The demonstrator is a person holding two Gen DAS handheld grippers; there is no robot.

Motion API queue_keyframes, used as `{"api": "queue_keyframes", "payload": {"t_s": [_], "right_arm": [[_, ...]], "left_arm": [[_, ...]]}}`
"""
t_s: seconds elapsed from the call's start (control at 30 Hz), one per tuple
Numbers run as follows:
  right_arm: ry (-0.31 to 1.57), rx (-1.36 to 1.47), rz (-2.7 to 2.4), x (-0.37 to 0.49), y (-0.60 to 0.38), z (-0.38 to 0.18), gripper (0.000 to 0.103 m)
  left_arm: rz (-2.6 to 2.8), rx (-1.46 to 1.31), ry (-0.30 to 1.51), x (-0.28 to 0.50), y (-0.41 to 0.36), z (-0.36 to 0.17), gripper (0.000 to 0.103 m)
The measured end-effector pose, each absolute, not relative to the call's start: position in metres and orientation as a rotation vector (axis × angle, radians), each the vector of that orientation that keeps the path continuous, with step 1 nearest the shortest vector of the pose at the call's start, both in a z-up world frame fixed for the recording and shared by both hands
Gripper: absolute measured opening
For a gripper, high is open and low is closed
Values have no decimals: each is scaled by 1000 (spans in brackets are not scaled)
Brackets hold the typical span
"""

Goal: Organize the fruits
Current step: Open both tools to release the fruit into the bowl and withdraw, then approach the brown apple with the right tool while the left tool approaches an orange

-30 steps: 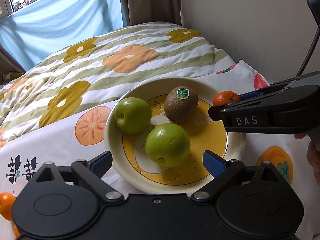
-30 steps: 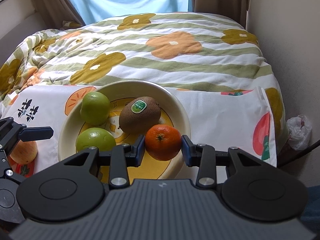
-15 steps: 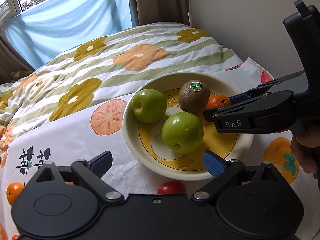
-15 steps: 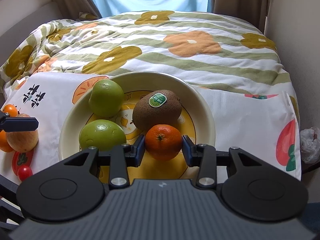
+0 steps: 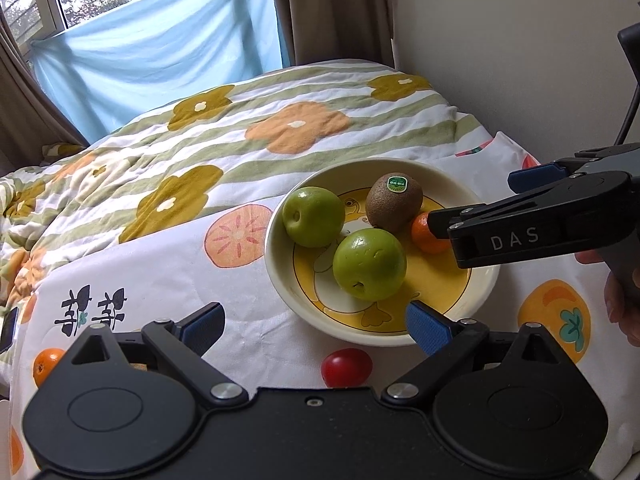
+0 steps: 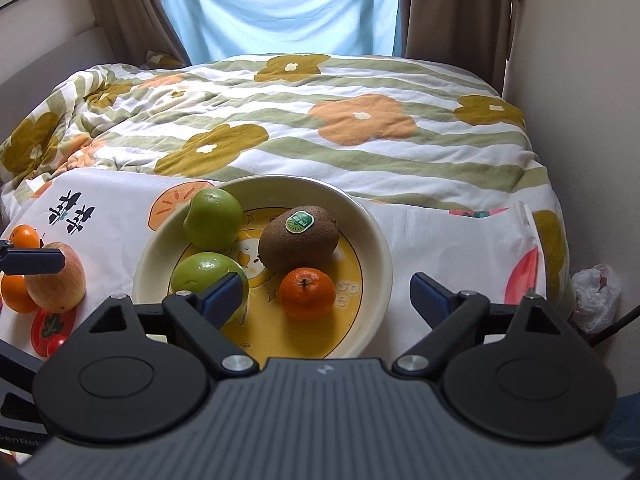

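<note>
The right claw [image 6: 326, 294] has let go — its jaws now spread apart, the mandarin [image 6: 307, 294] sits in the bowl [image 6: 380, 240] beside the kiwi [image 6: 298, 238]; left claw [image 5: 314, 324] wide too

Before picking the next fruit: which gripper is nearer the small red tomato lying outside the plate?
Left. The left gripper hovers just above the tomato; the right gripper sits open over the plate.

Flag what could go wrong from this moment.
The right gripper, open, sits low over the bowl beside the tangerine; pulling back carelessly could nudge it or the kiwi. The left gripper hangs just above the cherry tomato and could roll it off the cloth.
</note>
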State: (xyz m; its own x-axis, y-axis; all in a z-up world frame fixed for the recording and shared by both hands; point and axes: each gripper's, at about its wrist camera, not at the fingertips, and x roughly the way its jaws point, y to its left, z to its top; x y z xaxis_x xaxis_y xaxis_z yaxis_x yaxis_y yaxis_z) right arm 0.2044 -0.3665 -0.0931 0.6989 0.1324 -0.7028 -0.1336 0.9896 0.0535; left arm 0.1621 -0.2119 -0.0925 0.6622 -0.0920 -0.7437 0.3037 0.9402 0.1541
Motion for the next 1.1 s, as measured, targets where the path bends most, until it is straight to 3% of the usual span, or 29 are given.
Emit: {"api": "queue_keyframes", "payload": {"t_s": [0.57,1.1], "right_arm": [[738,-2,160,149,-363,-46,103],[707,37,259,122,-304,-28,103]], "left_arm": [[-162,206,722,115,-203,-54,99],[3,164,685,75,-120,-37,99]]}}
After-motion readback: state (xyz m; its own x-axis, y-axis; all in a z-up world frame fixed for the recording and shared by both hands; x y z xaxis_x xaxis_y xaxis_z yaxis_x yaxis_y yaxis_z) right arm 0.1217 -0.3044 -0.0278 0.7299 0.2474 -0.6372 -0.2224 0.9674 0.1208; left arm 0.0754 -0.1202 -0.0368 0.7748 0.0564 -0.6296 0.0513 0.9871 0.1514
